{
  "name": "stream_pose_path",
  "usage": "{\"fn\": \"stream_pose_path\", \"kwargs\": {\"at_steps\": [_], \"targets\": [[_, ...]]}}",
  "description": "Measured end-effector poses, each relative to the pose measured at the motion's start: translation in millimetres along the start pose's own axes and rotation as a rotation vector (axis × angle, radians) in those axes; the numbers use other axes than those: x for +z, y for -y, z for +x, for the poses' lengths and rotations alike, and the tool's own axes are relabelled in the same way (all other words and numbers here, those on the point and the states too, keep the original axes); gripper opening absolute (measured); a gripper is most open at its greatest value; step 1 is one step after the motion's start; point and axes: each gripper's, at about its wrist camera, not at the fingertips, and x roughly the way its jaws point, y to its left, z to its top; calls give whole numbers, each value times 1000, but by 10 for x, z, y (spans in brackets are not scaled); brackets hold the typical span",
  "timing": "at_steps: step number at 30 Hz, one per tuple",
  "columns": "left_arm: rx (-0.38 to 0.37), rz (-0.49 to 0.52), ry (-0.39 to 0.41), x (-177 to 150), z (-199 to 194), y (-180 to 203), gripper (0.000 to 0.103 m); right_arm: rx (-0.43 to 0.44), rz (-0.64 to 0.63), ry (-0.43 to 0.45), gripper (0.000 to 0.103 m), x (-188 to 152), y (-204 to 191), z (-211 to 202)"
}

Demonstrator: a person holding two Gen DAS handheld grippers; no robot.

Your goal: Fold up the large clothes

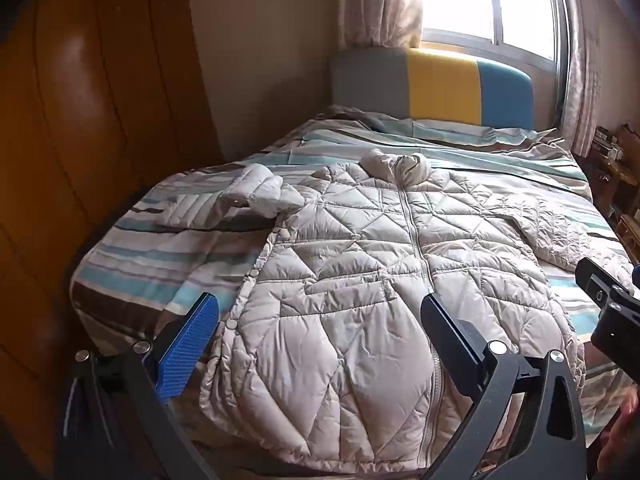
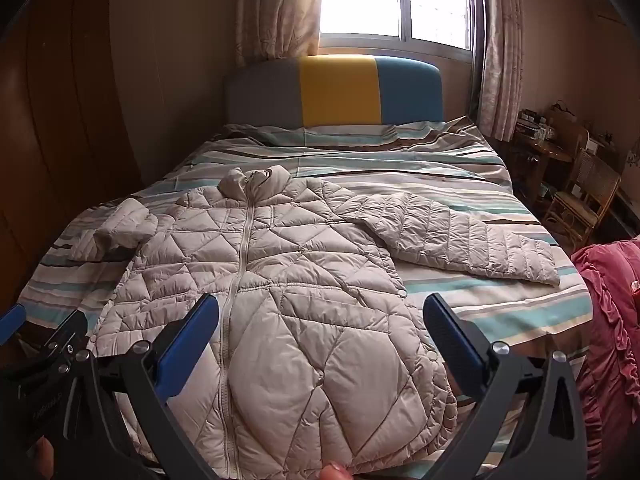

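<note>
A long beige quilted puffer coat [image 1: 352,280] lies flat, zipped, front up on the striped bed [image 1: 160,256], collar toward the headboard. It also shows in the right wrist view [image 2: 280,280]. Its left sleeve [image 1: 248,196] is bunched near the shoulder. Its right sleeve [image 2: 460,240] lies stretched out to the right. My left gripper [image 1: 320,312] is open and empty above the coat's hem. My right gripper [image 2: 320,312] is open and empty above the hem, right of the zip. The right gripper shows at the left view's right edge [image 1: 608,300].
A wooden wardrobe [image 1: 80,140] stands along the bed's left side. The grey, yellow and blue headboard [image 2: 340,96] sits under a curtained window. A wicker chair [image 2: 584,196] and cluttered table stand at the right. A pink ruffled cloth [image 2: 612,320] lies near the bed's right corner.
</note>
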Motion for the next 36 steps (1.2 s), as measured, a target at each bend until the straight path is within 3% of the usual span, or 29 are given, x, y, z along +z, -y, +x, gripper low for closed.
{"fn": "stream_pose_path", "kwargs": {"at_steps": [36], "targets": [[-7,-2,-29,-46,69,16,100,30,1,-29,101,-43,-9,52]]}}
